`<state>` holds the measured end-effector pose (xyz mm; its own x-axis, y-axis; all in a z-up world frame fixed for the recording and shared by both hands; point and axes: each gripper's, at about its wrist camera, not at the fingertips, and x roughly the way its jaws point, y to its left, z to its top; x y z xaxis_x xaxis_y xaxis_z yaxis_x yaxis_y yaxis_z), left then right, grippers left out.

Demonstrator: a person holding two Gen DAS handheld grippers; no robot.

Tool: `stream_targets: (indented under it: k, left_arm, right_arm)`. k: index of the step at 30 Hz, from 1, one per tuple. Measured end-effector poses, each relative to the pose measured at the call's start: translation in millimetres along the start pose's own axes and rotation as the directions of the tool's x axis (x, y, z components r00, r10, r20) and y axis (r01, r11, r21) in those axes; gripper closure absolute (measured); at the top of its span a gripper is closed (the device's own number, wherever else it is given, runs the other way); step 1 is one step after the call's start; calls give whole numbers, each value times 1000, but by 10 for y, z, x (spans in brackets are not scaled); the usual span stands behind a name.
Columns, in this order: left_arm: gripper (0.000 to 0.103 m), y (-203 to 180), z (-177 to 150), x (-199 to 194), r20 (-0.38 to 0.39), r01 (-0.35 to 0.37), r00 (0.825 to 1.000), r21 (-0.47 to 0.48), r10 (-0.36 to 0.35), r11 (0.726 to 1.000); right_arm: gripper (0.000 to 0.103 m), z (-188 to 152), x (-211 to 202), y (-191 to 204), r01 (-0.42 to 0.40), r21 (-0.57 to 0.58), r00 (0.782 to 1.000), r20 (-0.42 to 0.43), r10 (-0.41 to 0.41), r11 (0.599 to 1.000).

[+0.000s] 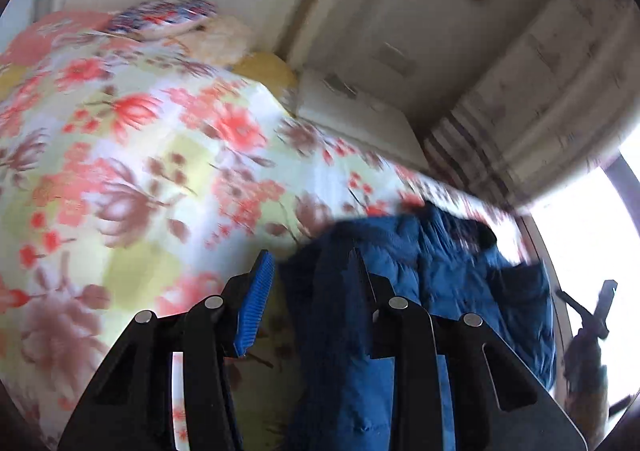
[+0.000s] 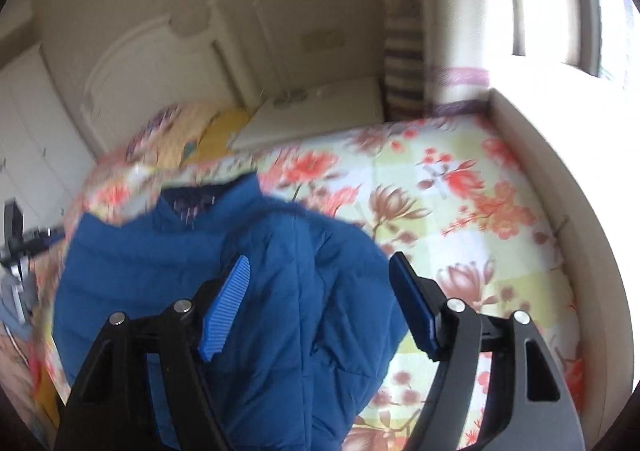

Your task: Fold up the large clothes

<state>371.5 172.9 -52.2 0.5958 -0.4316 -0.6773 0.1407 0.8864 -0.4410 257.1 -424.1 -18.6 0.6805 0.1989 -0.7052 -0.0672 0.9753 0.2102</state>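
A blue quilted puffer jacket [image 2: 280,291] lies bunched on a bed with a floral sheet [image 2: 460,191]. In the right wrist view my right gripper [image 2: 320,271] is open, its blue pads [image 2: 228,307] spread over the jacket with nothing between them. In the left wrist view the jacket [image 1: 460,271] lies at the lower right on the floral sheet [image 1: 140,171]. My left gripper [image 1: 312,267] is open; jacket fabric lies between and under its fingers, and whether it touches them is unclear. The view is motion-blurred.
A white headboard [image 2: 160,63] and pillows [image 2: 192,135] stand at the bed's far end, with a white bedside cabinet [image 2: 320,111] beside them. A raised cream ledge [image 2: 560,191] and a bright window [image 2: 600,11] run along the right. The other gripper [image 1: 600,307] shows at the right edge.
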Motion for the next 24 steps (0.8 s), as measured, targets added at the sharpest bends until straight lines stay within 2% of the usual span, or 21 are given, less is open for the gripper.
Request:
stream_targets:
  k: [3,6,10,11,12,13,14,17,19,24]
  left_arm:
    - [76,-106,-82,167,-68,34,997,73,-29,997]
    - [76,-117,-110,289,-100,53,994,77,-45,996]
    - [76,-52,-150,380,-122,76,990,46,-70,996]
    - [76,-42,-155,397,-123,75,990,44,-70,996]
    - [76,-42,-158,401,-125,76,990,44,-70,996]
    - [76,-46,-157,403,-125,75,990,45,-69,996]
    - [76,-44,-160,394,-124,72,990,45,-66,996]
    - [76,-32,-162,369,-122,70,991,53,-63,996]
    - [76,-28,-161,361,-122,69,991,59,-61,996]
    - [76,-100,-154,374,-121,105,988,65,-97,992]
  right_arm:
    - [31,42,185,275,-1,-108,999,-43,-4,994]
    - [30,151,334,506,-33,-175,995,-93,17,984]
    - [29,205,675,657,21,-260,979,-190,-72,965]
    - [35,190,715,657,22,-274,978,-194,-77,962]
    - [48,173,723,654,25,-289,981,-178,-79,957]
    - [77,155,683,664,35,-297,986,-148,-82,954]
    - [88,146,611,642,47,-274,991,-111,-80,961]
    - [93,114,427,420,39,-142,997,-56,-47,989]
    - [93,70,416,251,7,-52,998,-67,-10,999]
    - [92,-2,463,224,6,-48,997,-71,-9,999]
